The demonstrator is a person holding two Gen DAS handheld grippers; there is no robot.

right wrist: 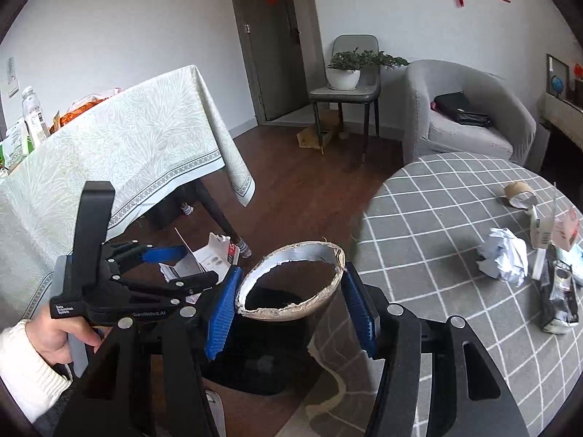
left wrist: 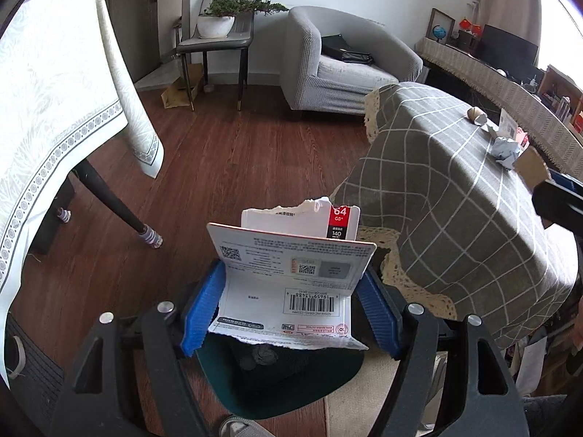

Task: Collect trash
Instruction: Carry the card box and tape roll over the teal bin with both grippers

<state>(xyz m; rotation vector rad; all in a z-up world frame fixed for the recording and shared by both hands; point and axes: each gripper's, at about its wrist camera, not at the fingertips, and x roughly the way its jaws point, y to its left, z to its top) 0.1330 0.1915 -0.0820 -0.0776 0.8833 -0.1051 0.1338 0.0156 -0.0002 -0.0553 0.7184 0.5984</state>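
"64 GB", "140" on torn card packaging point(left wrist: 291, 273)

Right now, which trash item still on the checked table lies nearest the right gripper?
The crumpled white paper ball; the torn cardboard tube and flattened cartons sit farther from the right gripper.

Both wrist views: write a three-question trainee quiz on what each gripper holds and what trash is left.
1. True or false: the left gripper is shut on torn card packaging.
2. What does the right gripper hold? A) crumpled paper B) torn cardboard ring C) bottle
3. Fill in: both grippers hang over the dark ____ on the floor.

Key: 1 true. 2 B, the torn cardboard ring; the crumpled paper lies on the checked table. 3 bin.
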